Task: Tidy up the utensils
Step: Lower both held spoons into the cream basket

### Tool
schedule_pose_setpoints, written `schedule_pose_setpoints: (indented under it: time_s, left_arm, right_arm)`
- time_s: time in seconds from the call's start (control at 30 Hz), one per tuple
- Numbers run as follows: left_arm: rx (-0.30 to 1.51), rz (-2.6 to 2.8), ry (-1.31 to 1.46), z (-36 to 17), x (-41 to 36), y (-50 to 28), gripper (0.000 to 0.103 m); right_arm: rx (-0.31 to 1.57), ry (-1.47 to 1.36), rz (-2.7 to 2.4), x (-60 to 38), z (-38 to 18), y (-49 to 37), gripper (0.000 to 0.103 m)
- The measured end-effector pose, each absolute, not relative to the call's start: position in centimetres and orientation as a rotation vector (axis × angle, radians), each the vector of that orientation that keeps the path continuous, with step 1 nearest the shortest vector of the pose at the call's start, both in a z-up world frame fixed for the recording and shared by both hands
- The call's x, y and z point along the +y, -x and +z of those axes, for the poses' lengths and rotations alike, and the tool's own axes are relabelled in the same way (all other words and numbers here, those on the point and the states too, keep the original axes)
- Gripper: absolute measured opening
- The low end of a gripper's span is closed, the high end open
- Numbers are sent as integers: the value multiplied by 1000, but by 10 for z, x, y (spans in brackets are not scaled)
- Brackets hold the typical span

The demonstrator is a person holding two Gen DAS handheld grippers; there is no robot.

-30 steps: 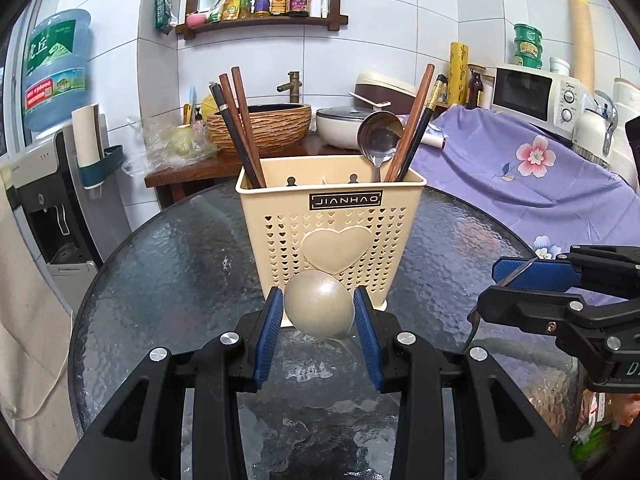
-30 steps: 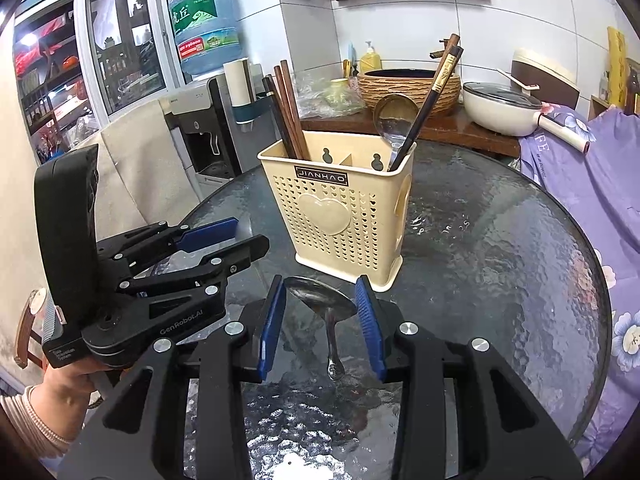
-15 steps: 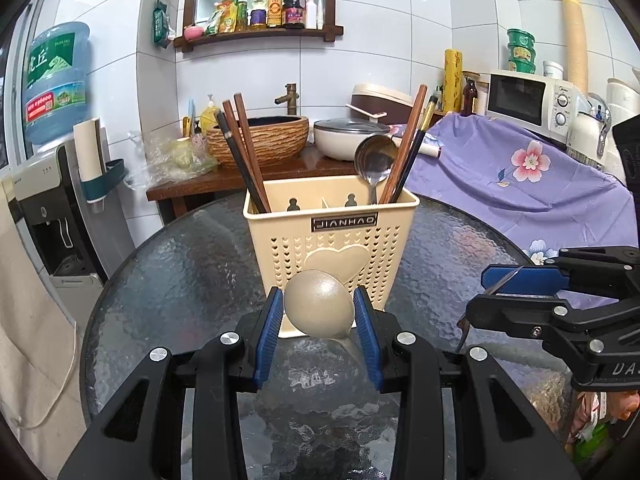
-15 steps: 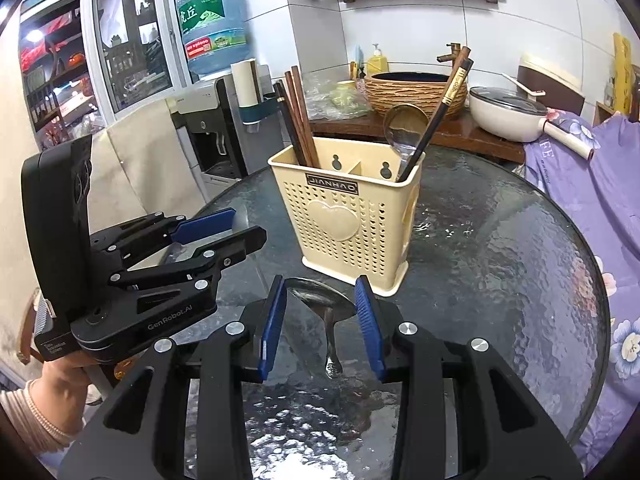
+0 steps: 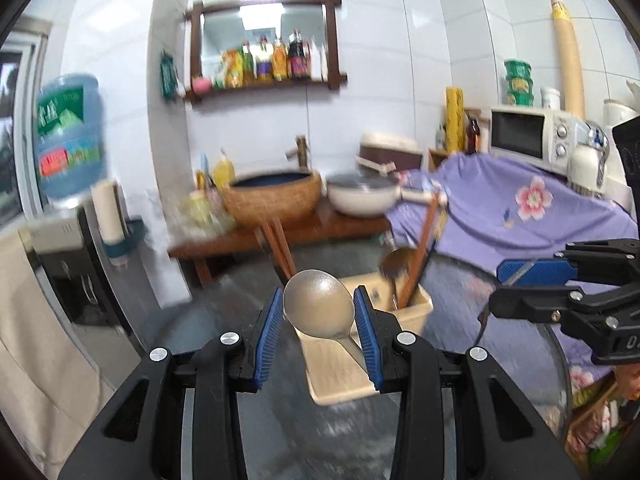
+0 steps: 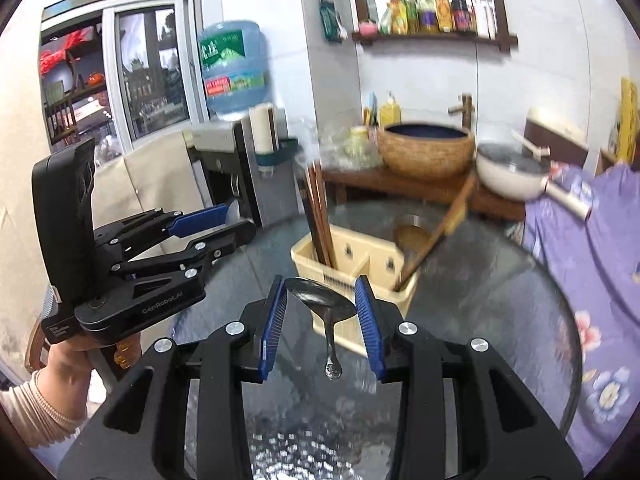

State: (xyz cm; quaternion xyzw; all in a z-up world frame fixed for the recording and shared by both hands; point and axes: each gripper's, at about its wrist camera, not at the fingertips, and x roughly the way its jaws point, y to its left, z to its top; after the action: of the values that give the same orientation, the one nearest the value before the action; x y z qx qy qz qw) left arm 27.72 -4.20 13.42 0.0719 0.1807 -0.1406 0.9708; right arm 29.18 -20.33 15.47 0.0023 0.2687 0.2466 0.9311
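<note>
Spoons ride clamped by the bowl, handle down, in each blue-padded gripper, left (image 5: 318, 324) and right (image 6: 322, 314), above the cream perforated plastic caddy (image 6: 352, 264) (chopsticks, ladle inside); next, lowering handles into an open compartment.

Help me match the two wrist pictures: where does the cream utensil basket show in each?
Left wrist: the basket sits low and centre-right, mostly hidden behind the left gripper and its spoon.
Right wrist: the basket sits at centre, just beyond the right gripper.
Shared landmark: the woven bowl on the wooden counter behind it.
</note>
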Motion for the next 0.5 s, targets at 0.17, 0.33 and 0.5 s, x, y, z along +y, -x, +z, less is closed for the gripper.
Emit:
schedule_pose_setpoints:
  time_s: [0.17,0.33,0.5]
  left_arm:
    - [302,-237,-155,172,-44,-294,36]
    - [304,-182,-162,185,-47,-325,36]
    - [349,-144,-175,173,-51,-353,35]
  right_arm:
    - [472,5,488,-200,194,-304,36]
    - [430,-19,460,-201,216,-326,36]
    - [444,-44,426,-203,210,-355,36]
